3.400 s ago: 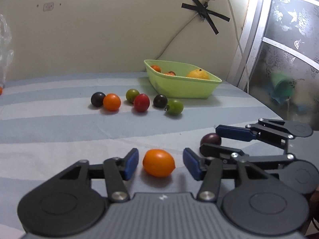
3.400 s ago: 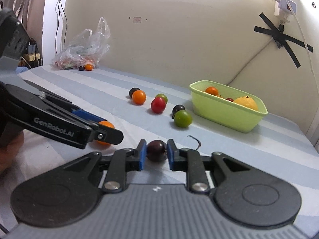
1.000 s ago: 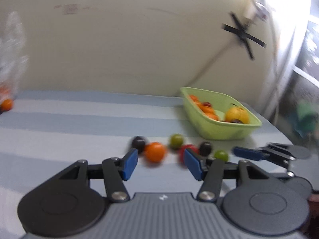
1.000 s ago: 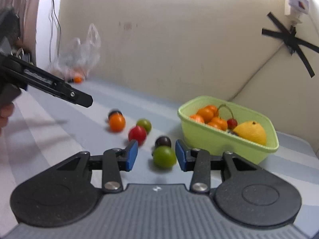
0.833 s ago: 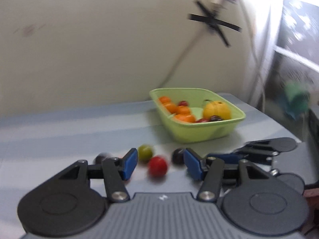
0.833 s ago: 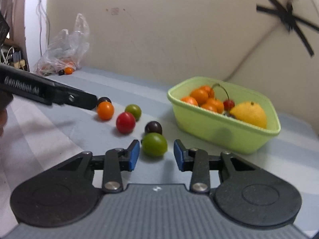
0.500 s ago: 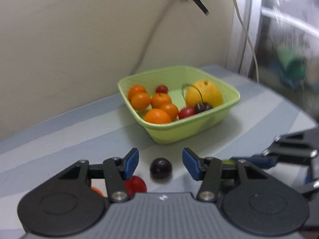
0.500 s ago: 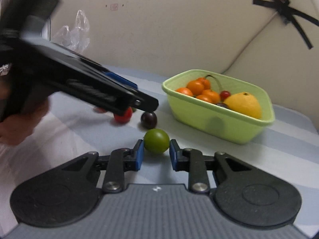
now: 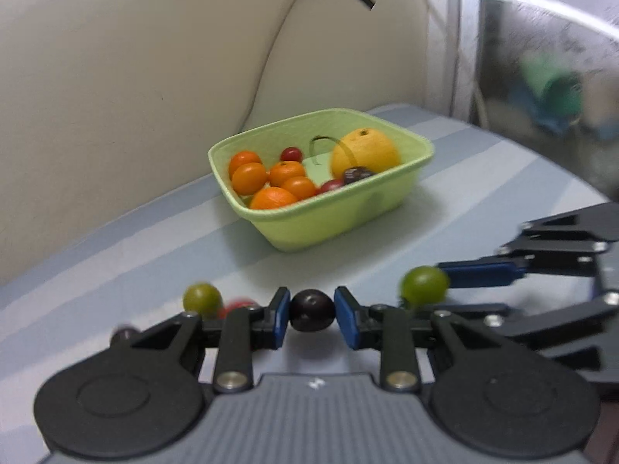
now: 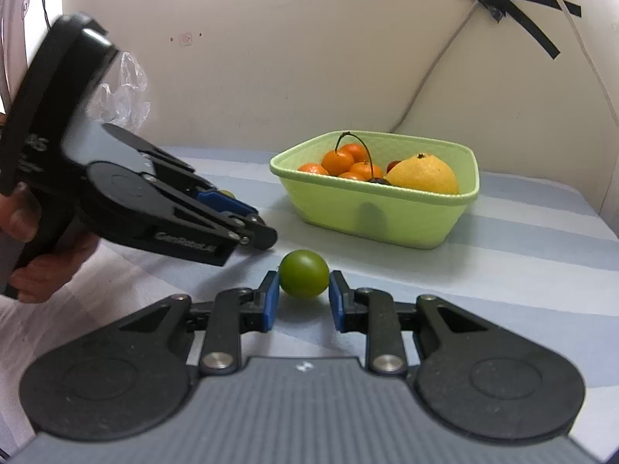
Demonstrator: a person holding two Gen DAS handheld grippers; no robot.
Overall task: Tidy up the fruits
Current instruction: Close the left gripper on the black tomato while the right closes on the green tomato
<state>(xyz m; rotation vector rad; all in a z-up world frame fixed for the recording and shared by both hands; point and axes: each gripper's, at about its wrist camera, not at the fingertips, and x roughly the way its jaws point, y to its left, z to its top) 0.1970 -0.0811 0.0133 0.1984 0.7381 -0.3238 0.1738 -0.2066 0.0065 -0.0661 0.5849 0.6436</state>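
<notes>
two fruits gripped: dark plum (image 9: 312,310) (glossy), green tomato (image 10: 304,274).

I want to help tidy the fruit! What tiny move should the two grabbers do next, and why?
Probably lift both toward the green bowl. The left gripper pinches a dark fruit, the right gripper hugs a green fruit, and the bowl already holds fruit.
</notes>
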